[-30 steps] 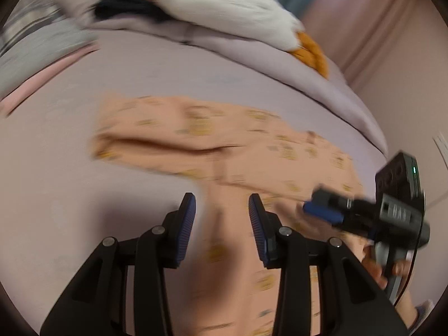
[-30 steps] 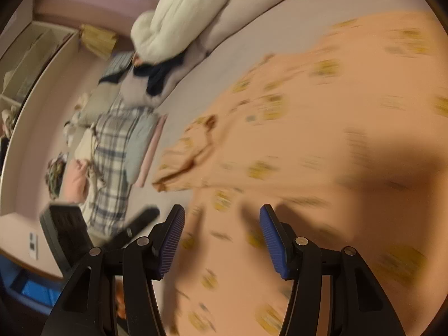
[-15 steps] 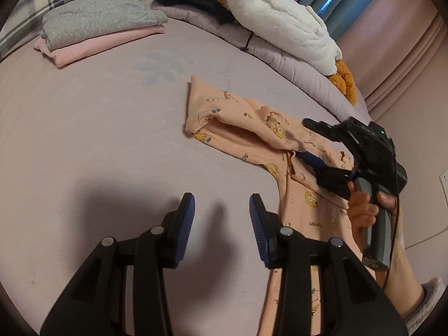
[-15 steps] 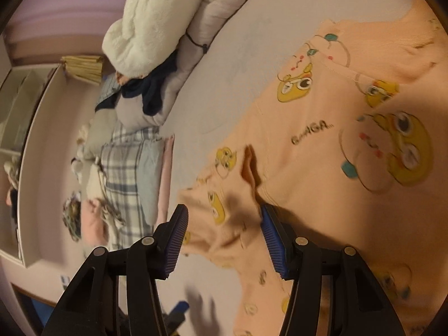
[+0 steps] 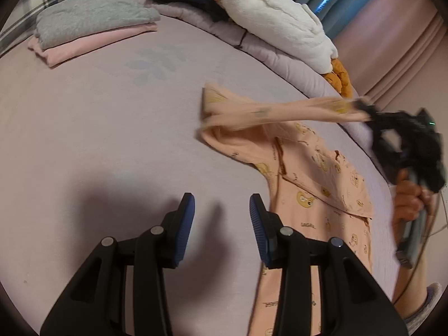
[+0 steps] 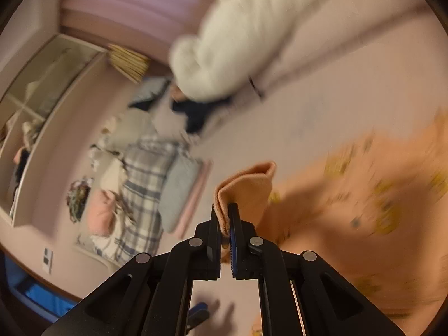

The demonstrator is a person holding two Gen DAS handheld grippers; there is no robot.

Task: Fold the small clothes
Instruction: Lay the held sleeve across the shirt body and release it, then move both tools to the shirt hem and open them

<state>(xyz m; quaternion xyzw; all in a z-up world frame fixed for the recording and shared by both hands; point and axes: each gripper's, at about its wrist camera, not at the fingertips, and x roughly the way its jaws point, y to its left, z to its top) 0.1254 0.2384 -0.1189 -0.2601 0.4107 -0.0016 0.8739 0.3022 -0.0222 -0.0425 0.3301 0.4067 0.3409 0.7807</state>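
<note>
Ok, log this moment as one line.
right gripper: shut on peach garment sleeve, lifted off bed | left gripper: open, empty, over bed

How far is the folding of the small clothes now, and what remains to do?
Done: a grey garment and a pink garment lie folded in a stack. In hand: the right claw is shut on a sleeve of the peach pyjama top and holds it above the bed. The left claw is open and empty. Left: the top is mostly unfolded.
</note>
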